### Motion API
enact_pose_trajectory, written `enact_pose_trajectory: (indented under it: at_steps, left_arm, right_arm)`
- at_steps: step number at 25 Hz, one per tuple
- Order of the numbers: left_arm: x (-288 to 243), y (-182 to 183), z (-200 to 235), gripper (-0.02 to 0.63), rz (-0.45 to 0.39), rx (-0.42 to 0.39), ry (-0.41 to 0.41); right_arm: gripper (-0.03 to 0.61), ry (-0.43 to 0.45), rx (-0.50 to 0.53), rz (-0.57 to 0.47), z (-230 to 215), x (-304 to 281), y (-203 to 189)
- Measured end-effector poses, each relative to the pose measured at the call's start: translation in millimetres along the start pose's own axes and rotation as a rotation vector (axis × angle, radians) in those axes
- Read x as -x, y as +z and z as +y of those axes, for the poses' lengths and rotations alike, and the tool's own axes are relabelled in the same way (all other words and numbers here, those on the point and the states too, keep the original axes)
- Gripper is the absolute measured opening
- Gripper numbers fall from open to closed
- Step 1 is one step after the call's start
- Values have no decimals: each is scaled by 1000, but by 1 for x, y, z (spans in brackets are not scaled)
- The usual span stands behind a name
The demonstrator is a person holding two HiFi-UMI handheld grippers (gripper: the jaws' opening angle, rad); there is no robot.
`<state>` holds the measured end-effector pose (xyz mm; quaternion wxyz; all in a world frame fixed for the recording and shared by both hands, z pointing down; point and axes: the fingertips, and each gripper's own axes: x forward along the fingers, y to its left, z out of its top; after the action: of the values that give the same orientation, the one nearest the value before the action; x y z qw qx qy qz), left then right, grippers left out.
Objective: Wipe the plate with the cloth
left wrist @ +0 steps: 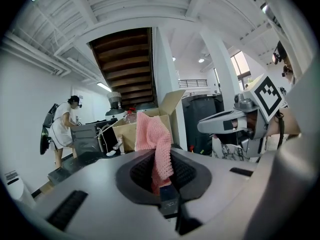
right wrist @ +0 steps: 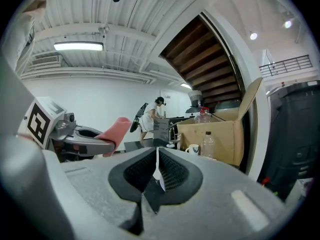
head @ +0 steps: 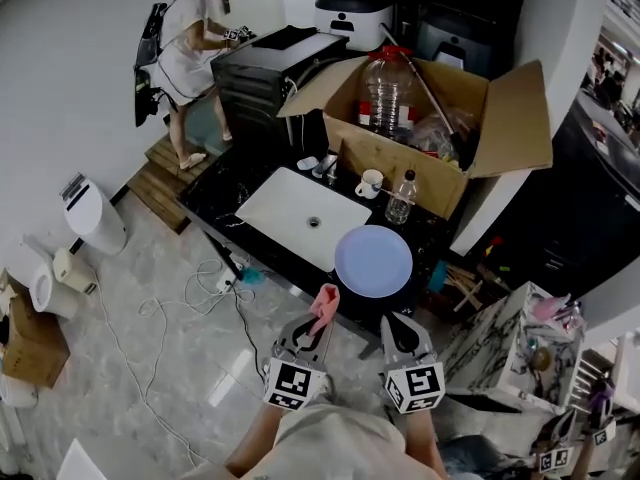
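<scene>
A pale blue plate [head: 373, 261] lies flat on the black counter [head: 225, 193], right of the sink and near the counter's front edge. A pink knitted cloth [head: 324, 306] sticks up from my left gripper [head: 319, 326], which is shut on it; in the left gripper view the cloth [left wrist: 155, 139] stands out of the jaws of that gripper [left wrist: 165, 184]. My right gripper [head: 397, 326] is beside it, below the plate and short of it. Its pads [right wrist: 172, 170] are together, and only a thin pale sliver shows between them. Both grippers are held close to the body.
A white sink [head: 300, 213] is set into the counter. Behind it stand a mug [head: 370, 183], a plastic bottle [head: 401, 198] and an open cardboard box [head: 440, 118] holding a big water jug [head: 385, 88]. A person [head: 190, 38] works at the back left. Cables [head: 200, 288] trail across the floor.
</scene>
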<state>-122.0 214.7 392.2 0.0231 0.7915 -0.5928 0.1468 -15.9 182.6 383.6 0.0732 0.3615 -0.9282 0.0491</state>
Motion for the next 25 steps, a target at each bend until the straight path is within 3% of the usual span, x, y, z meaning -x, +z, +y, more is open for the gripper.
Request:
enact_pose_trajectory:
  at_steps: [8,17,25]
  left_arm:
    - [-34,-9,35,34,-6,16,-61]
    - [-74,-9,39,34,-14,39,-148]
    - [-106,0,38,34,-23,50,-147]
  right_arm:
    - [20,-62,10,19,-8,-40,2]
    - [20,-143,-6,71,-32,-60,-10]
    - [20,-144,-22,77,-60,-74,-14]
